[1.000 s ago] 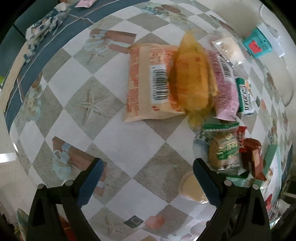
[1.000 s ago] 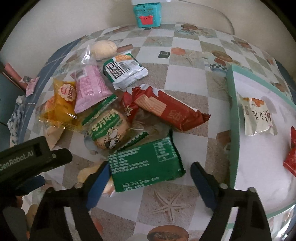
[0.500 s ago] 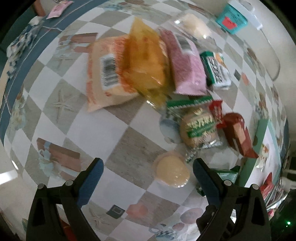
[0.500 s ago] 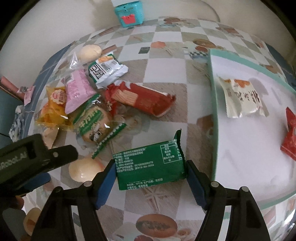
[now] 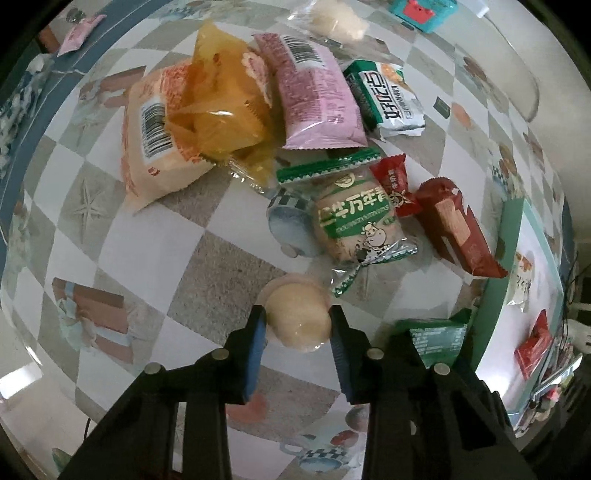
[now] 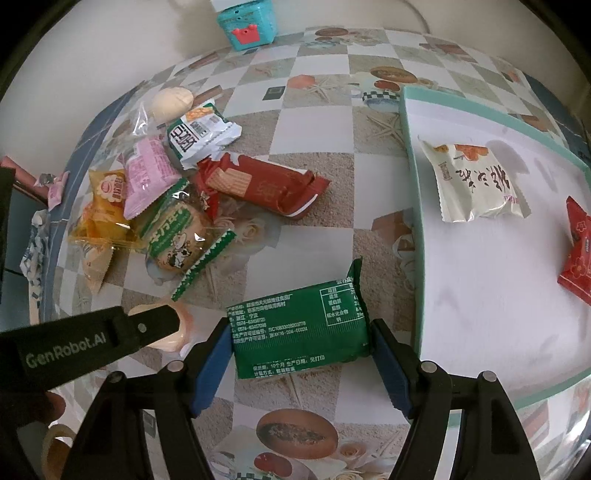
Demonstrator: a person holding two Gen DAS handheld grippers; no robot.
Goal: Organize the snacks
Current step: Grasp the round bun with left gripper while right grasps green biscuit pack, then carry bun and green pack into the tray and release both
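Observation:
My left gripper [image 5: 298, 323] points straight down and is shut on a round pale bun [image 5: 295, 304] in clear wrap, its blue pads pressing both sides. In the right wrist view the bun [image 6: 173, 334] shows under the left gripper's black body. My right gripper [image 6: 300, 332] is shut on a green snack packet [image 6: 297, 314], gripped by its two short ends just left of the teal-rimmed white tray [image 6: 412, 206]. A white packet [image 6: 472, 184] and a red packet [image 6: 578, 251] lie in the tray.
A pile of snacks lies on the checkered tablecloth: a red wafer packet [image 6: 266, 184], a green cake packet [image 5: 354, 221], a pink packet [image 5: 314, 99], an orange packet [image 5: 218, 107] and a peach bag [image 5: 155, 147]. A teal box [image 6: 245, 22] stands by the wall.
The left gripper slid across the table to the round bun and closed on it. The right gripper closed on the green packet and shifted a little toward the tray.

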